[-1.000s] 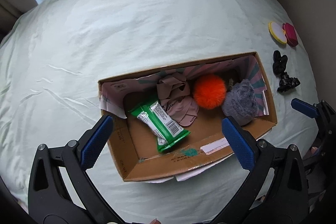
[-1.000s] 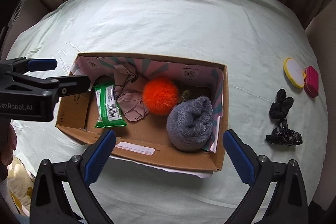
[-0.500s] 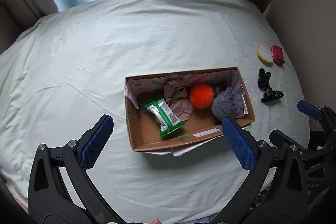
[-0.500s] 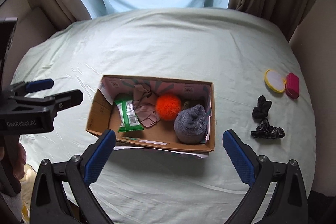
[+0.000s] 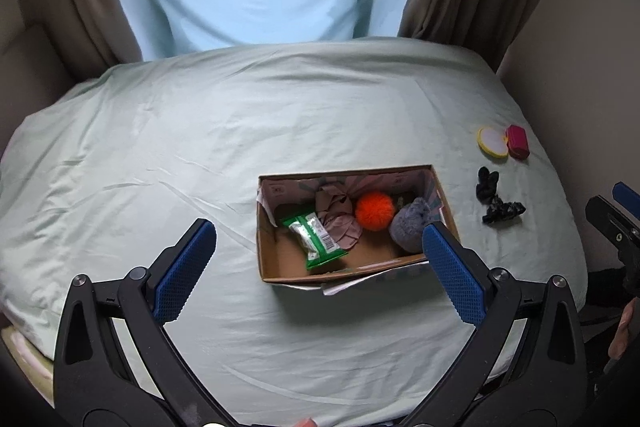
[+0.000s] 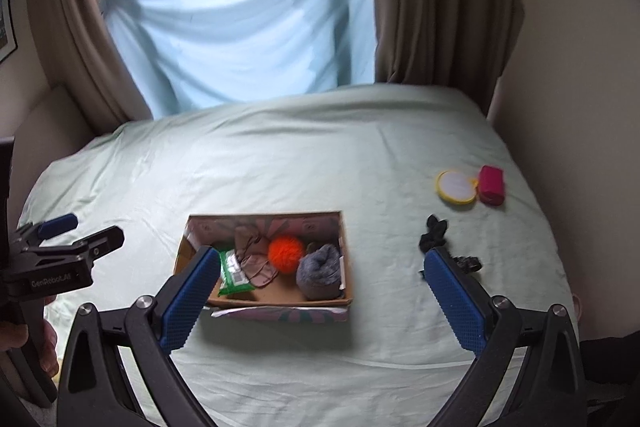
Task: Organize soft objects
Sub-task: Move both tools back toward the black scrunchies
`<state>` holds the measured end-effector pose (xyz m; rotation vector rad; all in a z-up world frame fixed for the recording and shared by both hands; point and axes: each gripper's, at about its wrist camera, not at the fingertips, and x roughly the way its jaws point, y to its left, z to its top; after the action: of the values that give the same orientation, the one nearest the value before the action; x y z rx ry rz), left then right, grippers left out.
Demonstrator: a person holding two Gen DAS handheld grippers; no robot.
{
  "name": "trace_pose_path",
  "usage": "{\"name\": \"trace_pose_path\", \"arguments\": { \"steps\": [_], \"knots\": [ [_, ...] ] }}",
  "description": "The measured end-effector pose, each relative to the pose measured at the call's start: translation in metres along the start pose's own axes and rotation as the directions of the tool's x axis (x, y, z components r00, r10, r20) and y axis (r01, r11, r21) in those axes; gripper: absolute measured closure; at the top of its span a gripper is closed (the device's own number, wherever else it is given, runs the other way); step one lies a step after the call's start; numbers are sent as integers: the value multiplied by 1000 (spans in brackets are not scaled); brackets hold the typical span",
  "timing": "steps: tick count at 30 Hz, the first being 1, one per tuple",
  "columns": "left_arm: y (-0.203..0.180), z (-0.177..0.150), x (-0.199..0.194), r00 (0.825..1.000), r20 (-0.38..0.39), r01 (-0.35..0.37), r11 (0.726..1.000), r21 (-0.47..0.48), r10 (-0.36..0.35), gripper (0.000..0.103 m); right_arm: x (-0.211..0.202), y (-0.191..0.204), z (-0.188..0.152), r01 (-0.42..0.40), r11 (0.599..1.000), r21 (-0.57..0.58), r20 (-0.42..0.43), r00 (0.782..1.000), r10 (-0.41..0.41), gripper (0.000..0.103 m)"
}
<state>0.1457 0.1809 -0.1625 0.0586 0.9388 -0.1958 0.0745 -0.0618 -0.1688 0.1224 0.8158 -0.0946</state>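
A cardboard box (image 5: pixel 276 267) (image 6: pixel 280 301) sits on the bed. It holds a green packet (image 5: pixel 316 241) (image 6: pixel 232 273), a crumpled pink cloth (image 5: pixel 336 211) (image 6: pixel 256 259), an orange pom-pom (image 5: pixel 375 211) (image 6: pixel 286 254) and a grey rolled sock (image 5: pixel 410 221) (image 6: pixel 320 271). My left gripper (image 5: pixel 316 267) is open and empty, held back above the box's near side. My right gripper (image 6: pixel 316 295) is open and empty, also held back above the box.
The bed has a pale green sheet (image 5: pixel 200 147). Right of the box lie two black scrunchies (image 5: pixel 487 183) (image 5: pixel 503 211), a yellow round mirror (image 5: pixel 493 142) (image 6: pixel 456 186) and a magenta case (image 5: pixel 517 141) (image 6: pixel 492 185). Curtains and a blue cloth (image 6: pixel 240 27) hang behind the bed.
Both grippers have pulled back and up from the box, so it looks smaller and the window now shows. Both stay open and empty.
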Motion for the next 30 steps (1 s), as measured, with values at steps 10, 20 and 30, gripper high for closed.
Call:
{"name": "trace_pose_path", "arguments": {
  "steps": [10,20,30],
  "knots": [
    [-77,12,-22,995,95,16,999,42,-20,0,-26,-82,1,52,998,46,69,996,-55,1],
    [-193,22,8,999,45,23,999,49,-25,0,-12,-181,-6,-4,1000,11,38,999,3,1],
    [-290,43,76,998,5,62,995,82,-62,0,45,-249,-13,-122,983,-135,-24,993,120,1]
  ]
}}
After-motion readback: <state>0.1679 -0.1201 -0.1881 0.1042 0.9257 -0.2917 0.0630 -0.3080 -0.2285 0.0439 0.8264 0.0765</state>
